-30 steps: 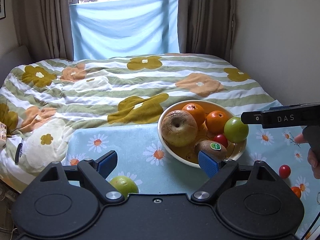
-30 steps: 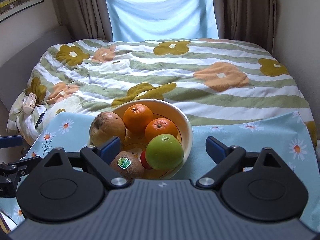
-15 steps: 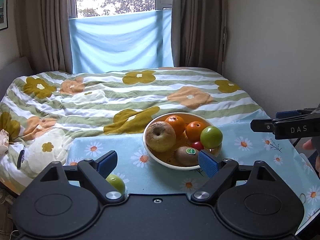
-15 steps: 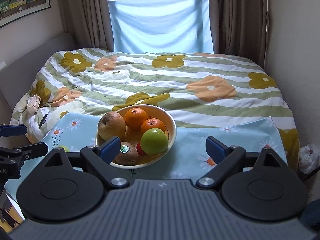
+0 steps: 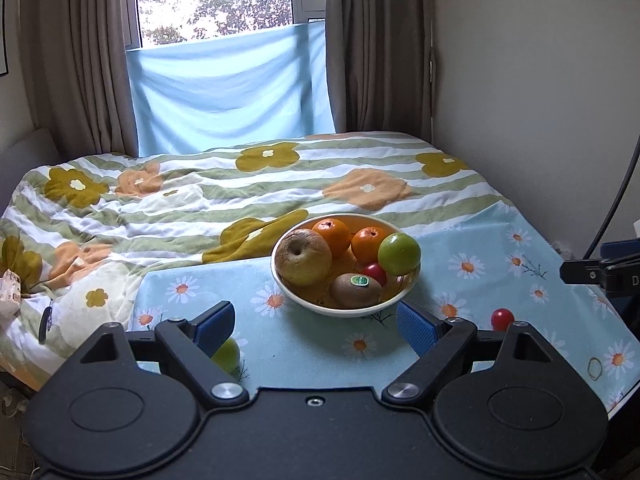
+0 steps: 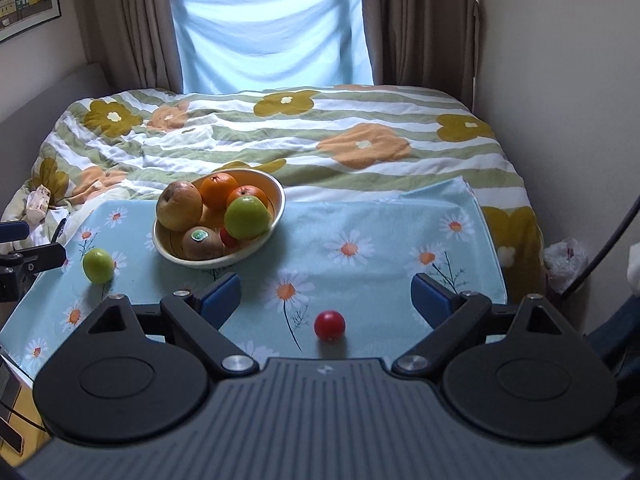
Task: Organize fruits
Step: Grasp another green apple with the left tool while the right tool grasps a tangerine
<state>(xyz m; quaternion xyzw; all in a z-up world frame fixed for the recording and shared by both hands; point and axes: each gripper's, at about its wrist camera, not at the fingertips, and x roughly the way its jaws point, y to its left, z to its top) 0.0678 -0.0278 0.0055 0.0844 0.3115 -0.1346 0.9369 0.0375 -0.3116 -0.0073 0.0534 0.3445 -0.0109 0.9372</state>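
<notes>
We are drawing both wide, empty grippers, left gripper [image 5: 316, 326] and right gripper [image 6: 326, 294], farther back from the bowl [image 6: 256, 246] ahead.

A cream bowl [image 5: 404, 300] sits on a daisy-print blue cloth [image 5: 312, 352] spread at the foot of a bed with a flowered, striped quilt [image 5: 200, 208]. Inside it lie a brown pear [image 5: 305, 257], two oranges [image 5: 334, 234], a green apple [image 5: 399, 254], a kiwi with a sticker [image 5: 355, 290] and a small red fruit [image 5: 375, 273]. The left gripper [image 5: 316, 326] hangs over the cloth, its blue-padded fingers [image 5: 416, 327] spread wide with nothing between them. A green fruit [image 5: 227, 354] peeks from behind the left-hand finger. A small red ball-shaped fruit [image 5: 502, 319] lies apart on the cloth, right of the bowl.
</notes>
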